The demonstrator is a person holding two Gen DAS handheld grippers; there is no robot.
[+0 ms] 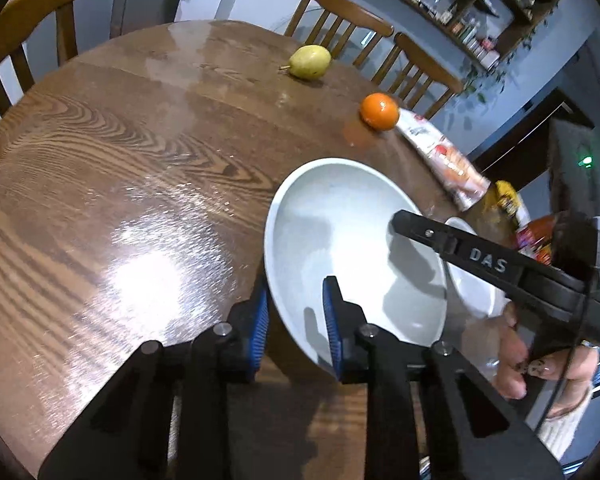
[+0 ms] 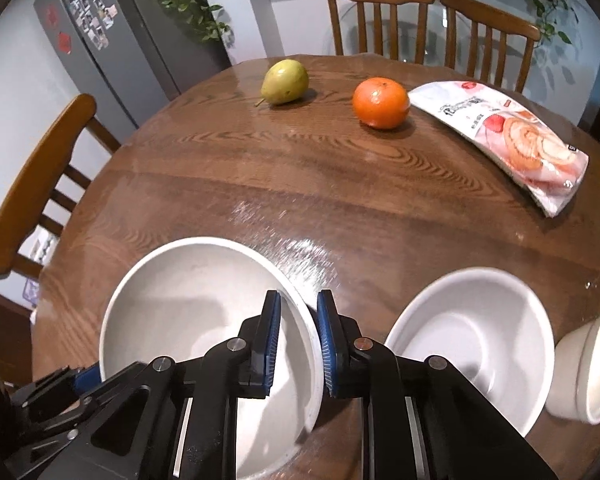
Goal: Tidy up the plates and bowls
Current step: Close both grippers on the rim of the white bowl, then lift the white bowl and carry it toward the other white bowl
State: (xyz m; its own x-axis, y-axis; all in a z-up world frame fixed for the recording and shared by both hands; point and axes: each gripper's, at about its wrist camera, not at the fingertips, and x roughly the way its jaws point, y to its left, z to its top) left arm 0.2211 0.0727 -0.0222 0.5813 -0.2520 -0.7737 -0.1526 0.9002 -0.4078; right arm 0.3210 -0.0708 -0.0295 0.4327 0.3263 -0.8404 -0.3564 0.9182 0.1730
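A large pale shallow bowl (image 1: 340, 232) (image 2: 188, 296) rests near the front edge of the wooden table (image 1: 120, 160). My left gripper (image 1: 296, 292) is shut on its left rim, one blue pad inside the bowl and one outside. My right gripper (image 2: 299, 304) is shut on the opposite rim in the same way, and it shows in the left wrist view as a black finger (image 1: 410, 224) reaching over the bowl. Just right of it stands a second white bowl (image 2: 472, 328), with a small white bowl (image 2: 588, 364) further right.
A pear (image 2: 285, 81), an orange (image 2: 381, 97) and a snack bag (image 2: 508, 132) lie on the far half of the table. Wooden chairs (image 2: 376, 16) stand around it, and a grey fridge (image 2: 112, 32) is beyond the left side.
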